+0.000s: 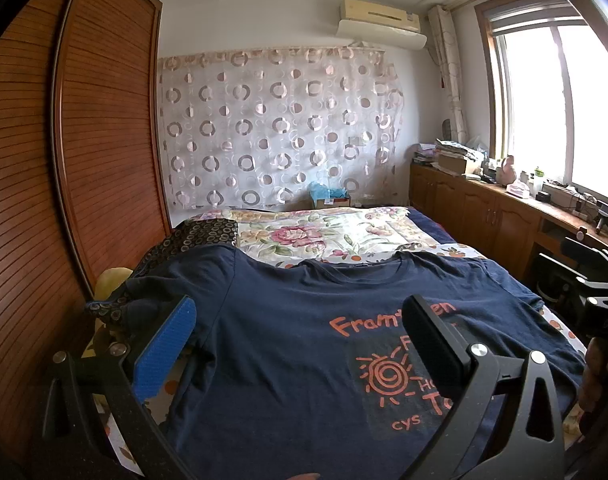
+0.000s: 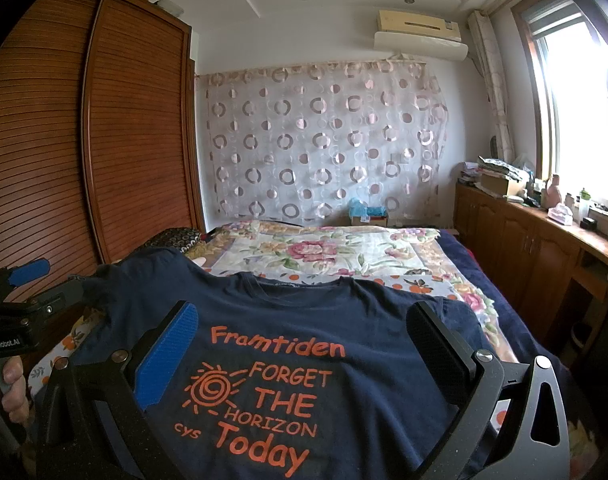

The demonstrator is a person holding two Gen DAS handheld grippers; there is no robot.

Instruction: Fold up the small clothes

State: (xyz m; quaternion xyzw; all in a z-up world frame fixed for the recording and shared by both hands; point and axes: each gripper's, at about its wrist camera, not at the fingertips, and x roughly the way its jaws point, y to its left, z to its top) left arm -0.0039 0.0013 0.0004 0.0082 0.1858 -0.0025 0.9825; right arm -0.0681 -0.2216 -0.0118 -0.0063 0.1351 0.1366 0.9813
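A navy cotton T-shirt with orange printed lettering ("Framtiden", then "FORGET THE HORIZON Today" beside a spiral sun) lies spread flat, front up, on the near part of the bed, its round neckline pointing toward the far wall. The fabric is soft and matte, with shallow creases across the shoulders; one short sleeve reaches toward the wardrobe side and the other toward the window side.

Above the shirt's chest hover the right tongs, their two fingers spread wide apart and holding nothing: one finger carries a ribbed blue pad, the other a black textured pad. The left tongs hang over the shirt in the same way, fingers also wide apart and empty, with the same blue ribbed pad and black one. In the right wrist view a hand grips the black handle of the left device (a small label on it reads "GenRobot.AI").

Under the shirt lies a white sheet with small orange fruit prints, and beyond it a glossy floral quilt with large pink blooms. A dark cloth patterned with small rings sits at the bed's wardrobe-side edge. A slatted reddish wooden wardrobe stands along that side, a sheer curtain with circle motifs covers the far wall, and a cluttered wooden counter runs beneath the bright window.
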